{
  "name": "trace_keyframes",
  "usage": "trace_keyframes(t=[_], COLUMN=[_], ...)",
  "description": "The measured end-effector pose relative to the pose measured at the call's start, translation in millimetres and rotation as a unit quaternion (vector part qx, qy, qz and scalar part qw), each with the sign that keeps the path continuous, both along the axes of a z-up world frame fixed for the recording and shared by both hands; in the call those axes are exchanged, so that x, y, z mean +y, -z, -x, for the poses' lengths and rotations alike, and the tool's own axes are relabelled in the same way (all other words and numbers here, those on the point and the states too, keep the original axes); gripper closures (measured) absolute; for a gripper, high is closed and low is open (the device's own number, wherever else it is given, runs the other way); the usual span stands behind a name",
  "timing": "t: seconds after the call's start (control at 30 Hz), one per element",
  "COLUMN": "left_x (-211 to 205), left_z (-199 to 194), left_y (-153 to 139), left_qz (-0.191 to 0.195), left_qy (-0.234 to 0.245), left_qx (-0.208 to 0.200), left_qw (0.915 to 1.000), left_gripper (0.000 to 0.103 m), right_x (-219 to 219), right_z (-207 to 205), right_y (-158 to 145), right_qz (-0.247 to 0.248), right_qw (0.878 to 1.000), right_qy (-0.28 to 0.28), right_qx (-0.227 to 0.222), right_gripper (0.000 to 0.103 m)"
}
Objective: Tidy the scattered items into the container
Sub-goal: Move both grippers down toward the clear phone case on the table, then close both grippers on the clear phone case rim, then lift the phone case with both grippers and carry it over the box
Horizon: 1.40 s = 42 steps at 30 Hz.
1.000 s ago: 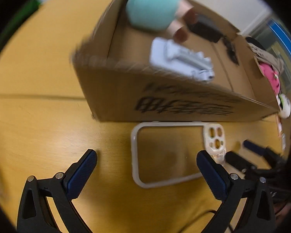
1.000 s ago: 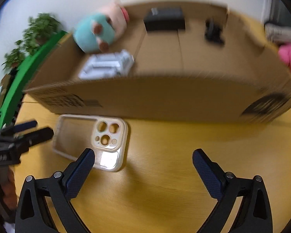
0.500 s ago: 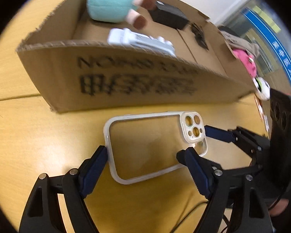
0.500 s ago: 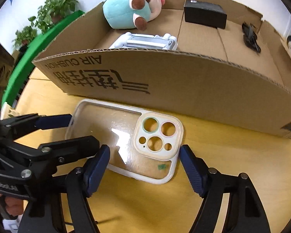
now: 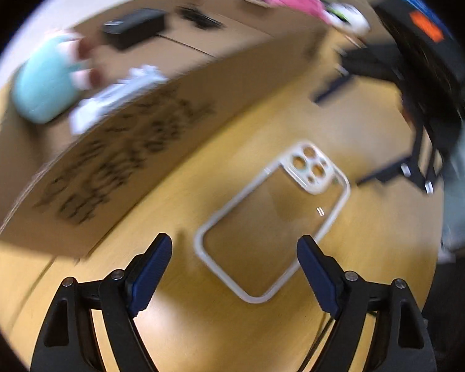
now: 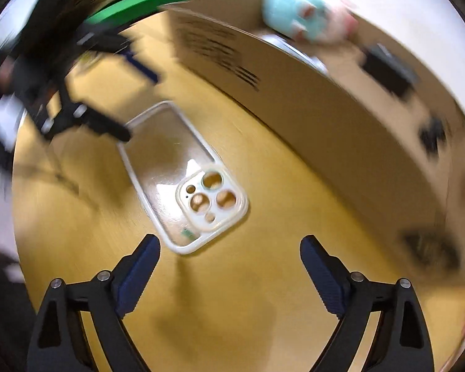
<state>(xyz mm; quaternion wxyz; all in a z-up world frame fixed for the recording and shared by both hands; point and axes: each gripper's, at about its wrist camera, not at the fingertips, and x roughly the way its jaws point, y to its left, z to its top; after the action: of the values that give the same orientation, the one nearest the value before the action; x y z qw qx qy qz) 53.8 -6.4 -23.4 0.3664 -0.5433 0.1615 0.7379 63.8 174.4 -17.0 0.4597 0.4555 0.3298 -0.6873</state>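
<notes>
Wooden table (image 5: 176, 325) | phone case (image 5: 272, 217) flat beside cardboard box (image 5: 114, 161) | left gripper (image 5: 234, 266), right gripper (image 6: 229, 263) both spread, pulled back from case, empty.

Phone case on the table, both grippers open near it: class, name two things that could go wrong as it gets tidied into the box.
1. The phone case lies flat on the table, thin-rimmed, so the left gripper may slide over it rather than catch an edge.
2. The right gripper hovers at the case's camera end, with the left at the other; both closing in could collide or tug it apart. The box wall stands close, so a low lift may hit it.
</notes>
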Motion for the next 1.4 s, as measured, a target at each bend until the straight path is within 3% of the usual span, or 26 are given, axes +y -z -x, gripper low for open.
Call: trace_keyframes(t=[0.07,0.2,0.23,0.3,0.33,0.43,0.5,0.6,0.73,0.9,0.97,1.0,1.03,1.07,1.13,1.23,1.37,1.4], left_x=[3.9,14.5,17.9,27.2,28.4,26.7,27.2,31.4,31.0,34.0,39.3,40.7,43.5,56.2,66.2,79.6,69.5,63.2], left_z=[4.8,2.5,-0.3,-14.4,-18.3,-18.6,-18.4,-20.2,-13.6,13.8,35.4,48.5,54.7,63.2,85.8,110.5,138.1,140.8], left_y=[9.9,13.8,15.4,21.5,21.7,23.0,19.3,16.1,-17.2,-93.4,-127.4,-144.0,-155.1,-167.0,-182.5,-168.8,-130.4,-122.8], left_qz=[0.002,0.032,0.042,0.084,0.082,0.069,0.059,0.071,0.055,0.043,0.03,0.017,0.006,0.007,0.008,0.038,0.026,0.028], left_qy=[0.034,0.094,0.11,0.162,0.176,0.182,0.184,0.193,0.185,0.178,0.16,0.152,0.153,0.15,0.146,0.147,0.097,0.077], left_qx=[-0.033,-0.008,-0.001,0.035,0.044,0.049,0.055,0.059,0.076,0.133,0.161,0.167,0.168,0.175,0.184,0.173,0.097,0.081], left_qw=[0.9989,0.995,0.993,0.9826,0.98,0.9797,0.9795,0.9769,0.9783,0.974,0.9733,0.9741,0.9739,0.973,0.972,0.9731,0.9902,0.9933], left_gripper=[0.02,0.016,0.013,0.011,0.008,0.009,0.019,0.019,0.019,0.019,0.024,0.028,0.083,0.1,0.1,0.1,0.1,0.095], right_x=[-8.8,-23.0,-25.7,-25.5,-25.3,-25.2,-26.4,-26.6,-22.7,-11.0,4.2,8.4,16.9,20.4,22.8,31.6,58.1,63.0], right_z=[3.2,-1.1,-4.1,-5.8,-6.1,-8.8,-11.3,-17.1,-19.8,-9.0,2.8,15.4,14.9,33.7,53.8,90.3,117.1,132.1], right_y=[3.9,14.3,19.3,19.2,18.7,17.5,16.5,12.9,-12.3,-84.6,-108.3,-120.9,-132.1,-140.2,-152.9,-152.7,-133.6,-125.2], right_qz=[0.005,0.004,-0.004,0.004,0.006,0.005,0.004,0.004,0.013,0.026,0.027,0.028,0.02,0.02,0.014,0.007,0.016,0.027], right_qw=[0.999,0.994,0.992,0.991,0.991,0.99,0.99,0.989,0.99,0.991,0.99,0.99,0.991,0.99,0.989,0.988,0.993,0.996], right_qy=[-0.044,-0.112,-0.126,-0.132,-0.134,-0.142,-0.144,-0.15,-0.143,-0.126,-0.118,-0.117,-0.112,-0.11,-0.118,-0.122,-0.086,-0.068], right_qx=[-0.008,-0.017,-0.016,-0.014,-0.014,-0.013,-0.014,-0.012,0.001,0.042,0.066,0.068,0.072,0.087,0.093,0.093,0.072,0.054], right_gripper=[0.009,0.012,0.018,0.022,0.022,0.022,0.023,0.023,0.023,0.024,0.028,0.049,0.098,0.099,0.099,0.099,0.098,0.098])
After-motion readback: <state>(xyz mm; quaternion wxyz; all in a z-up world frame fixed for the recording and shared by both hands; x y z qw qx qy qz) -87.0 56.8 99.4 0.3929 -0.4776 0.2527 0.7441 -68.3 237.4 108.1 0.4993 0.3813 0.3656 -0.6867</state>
